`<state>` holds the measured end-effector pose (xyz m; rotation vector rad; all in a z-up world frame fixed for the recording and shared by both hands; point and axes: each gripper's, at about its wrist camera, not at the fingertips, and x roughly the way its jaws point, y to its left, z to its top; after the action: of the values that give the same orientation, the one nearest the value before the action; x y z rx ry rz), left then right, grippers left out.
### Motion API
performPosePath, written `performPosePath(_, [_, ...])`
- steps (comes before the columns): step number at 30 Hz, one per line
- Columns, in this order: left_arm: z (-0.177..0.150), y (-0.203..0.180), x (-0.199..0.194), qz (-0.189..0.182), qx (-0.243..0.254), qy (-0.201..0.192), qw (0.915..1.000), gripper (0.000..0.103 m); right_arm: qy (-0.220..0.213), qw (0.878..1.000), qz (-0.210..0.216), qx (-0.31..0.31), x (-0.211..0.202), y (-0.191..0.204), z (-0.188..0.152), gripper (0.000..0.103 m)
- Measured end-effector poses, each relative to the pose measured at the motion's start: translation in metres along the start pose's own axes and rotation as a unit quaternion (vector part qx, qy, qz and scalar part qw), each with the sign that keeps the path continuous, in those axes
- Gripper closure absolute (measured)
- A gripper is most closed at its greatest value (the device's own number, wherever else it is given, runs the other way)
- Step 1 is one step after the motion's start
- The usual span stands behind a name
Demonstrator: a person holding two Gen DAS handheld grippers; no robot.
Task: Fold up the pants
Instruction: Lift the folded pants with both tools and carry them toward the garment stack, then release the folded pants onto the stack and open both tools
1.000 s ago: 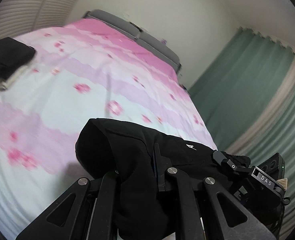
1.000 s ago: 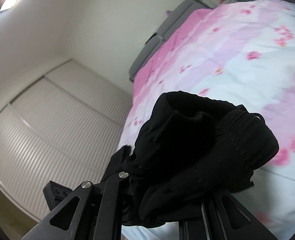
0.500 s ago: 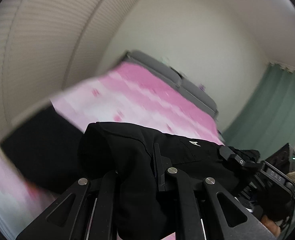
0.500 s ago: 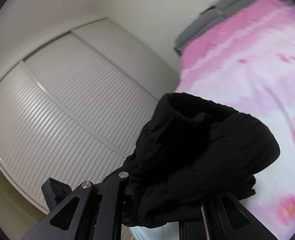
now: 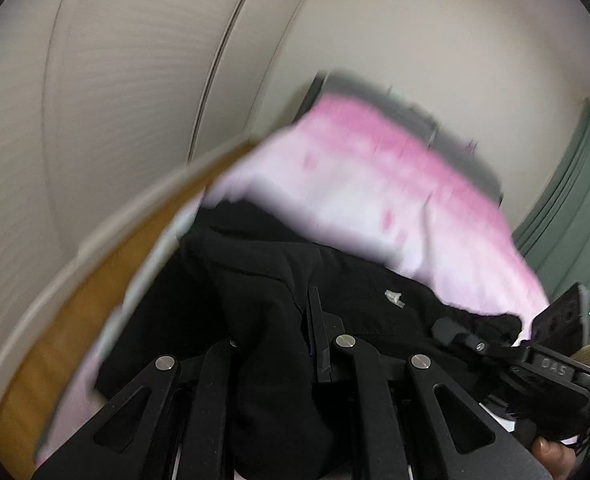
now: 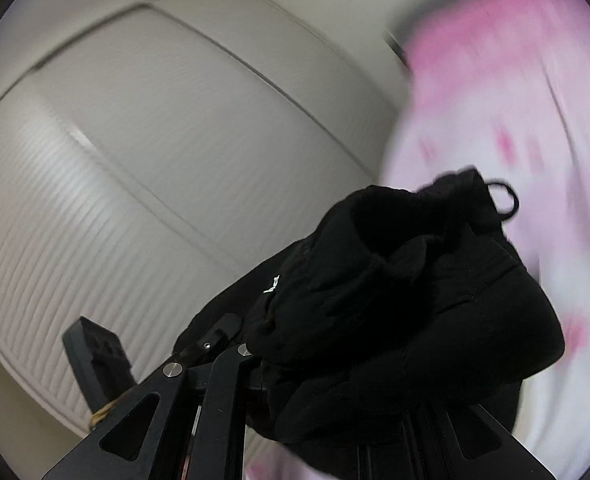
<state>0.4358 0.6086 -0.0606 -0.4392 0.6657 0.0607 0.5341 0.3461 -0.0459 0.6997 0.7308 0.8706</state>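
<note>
- The wardrobe point(image 6: 143, 168), with white slatted sliding doors, fills the left side of both views and is smeared by motion blur.
- The bed point(image 5: 375, 184) lies past the grippers under a pink and white flowered cover; its grey headboard point(image 5: 447, 128) sits at the far end against the wall.
- A strip of wood floor point(image 5: 67, 320) runs between the bed's edge and the wardrobe in the left view.
- A green curtain point(image 5: 575, 200) hangs at the right edge of the left view.
- The pants point(image 5: 279, 304), black with a small white logo, are bunched up and held between the two grippers in front of the bed; blur hides whether any part of them rests on the cover. In the right view they bulge in thick folds over the fingers, with a cord loop point(image 6: 505, 198) sticking out at the top.
- The left gripper point(image 5: 275, 344) has its jaws clamped on the pants, cloth packed between the fingers and spilling down over them.
- The right gripper point(image 6: 335, 372) looks clamped on the pants too, though the cloth hides its right finger almost wholly. It also shows at the right of the left view, gripping the same stretch of cloth.
</note>
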Motion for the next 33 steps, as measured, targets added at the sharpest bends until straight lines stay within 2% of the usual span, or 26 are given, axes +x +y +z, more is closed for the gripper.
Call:
performPosePath(3, [-0.043,0.028,0.001,0.0,-0.008,0.007,0.9999,0.09,0.056,0.993,-0.018,0.101,0.021,-0.063,-0.073,0.09])
performPosePath(5, [-0.055,0.04,-0.004,-0.005,-0.016,0.005,0.9998,0.088,0.058,0.993,-0.022,0.101,0.018,-0.076,-0.11,0.09])
performPosePath(7, [-0.059,0.039,-0.008,-0.008,-0.015,0.003,0.9999,0.085,0.05,0.995,-0.023,0.079,0.013,-0.074,-0.127,0.089])
performPosePath(9, [-0.053,0.035,-0.007,-0.003,-0.008,0.005,1.0,0.083,0.041,0.995,-0.02,0.085,0.006,-0.074,-0.132,0.086])
performPosePath(11, [-0.052,0.028,-0.016,0.015,0.011,0.006,0.9998,0.076,0.038,0.994,-0.026,0.097,0.004,-0.079,-0.126,0.083])
performPosePath(12, [-0.052,0.028,-0.022,0.026,0.017,0.004,0.9995,0.065,0.042,0.994,-0.038,0.093,0.004,-0.078,-0.125,0.082])
performPosePath(13, [-0.052,0.023,-0.031,0.037,0.022,-0.001,0.9991,0.047,0.049,0.994,-0.053,0.083,0.003,-0.075,-0.127,0.08])
performPosePath(16, [-0.049,0.019,-0.051,0.056,0.023,-0.021,0.998,0.027,0.059,0.993,-0.097,0.025,-0.014,-0.066,-0.12,0.064])
performPosePath(17, [-0.049,0.018,-0.058,0.065,0.022,-0.027,0.9973,0.025,0.055,0.992,-0.109,0.008,-0.024,-0.063,-0.122,0.052])
performPosePath(18, [-0.051,0.017,-0.067,0.076,0.021,-0.033,0.9964,0.021,0.05,0.993,-0.11,-0.003,-0.032,-0.069,-0.118,0.045])
performPosePath(19, [-0.051,0.015,-0.073,0.084,0.021,-0.036,0.9956,0.02,0.047,0.992,-0.113,-0.008,-0.039,-0.069,-0.119,0.043])
performPosePath(21, [-0.058,0.009,-0.091,0.102,0.025,-0.045,0.9935,0.02,0.042,0.989,-0.142,-0.021,-0.056,-0.071,-0.118,0.024])
performPosePath(22, [-0.064,0.003,-0.103,0.11,0.027,-0.051,0.9923,0.02,0.034,0.986,-0.161,-0.031,-0.07,-0.072,-0.119,0.021])
performPosePath(25, [-0.082,-0.018,-0.127,0.132,0.037,-0.053,0.9892,0.018,0.025,0.983,-0.176,-0.052,-0.12,-0.069,-0.126,0.02])
performPosePath(28, [-0.109,-0.051,-0.15,0.145,0.061,-0.051,0.9863,0.018,0.016,0.973,-0.201,-0.108,-0.142,-0.049,-0.122,0.02])
performPosePath(30, [-0.128,-0.078,-0.166,0.145,0.071,-0.047,0.9858,0.018,-0.003,0.965,-0.214,-0.153,-0.163,-0.03,-0.123,0.02])
performPosePath(33, [-0.166,-0.129,-0.196,0.138,0.089,-0.054,0.9849,0.018,-0.034,0.951,-0.224,-0.211,-0.216,-0.006,-0.134,0.02])
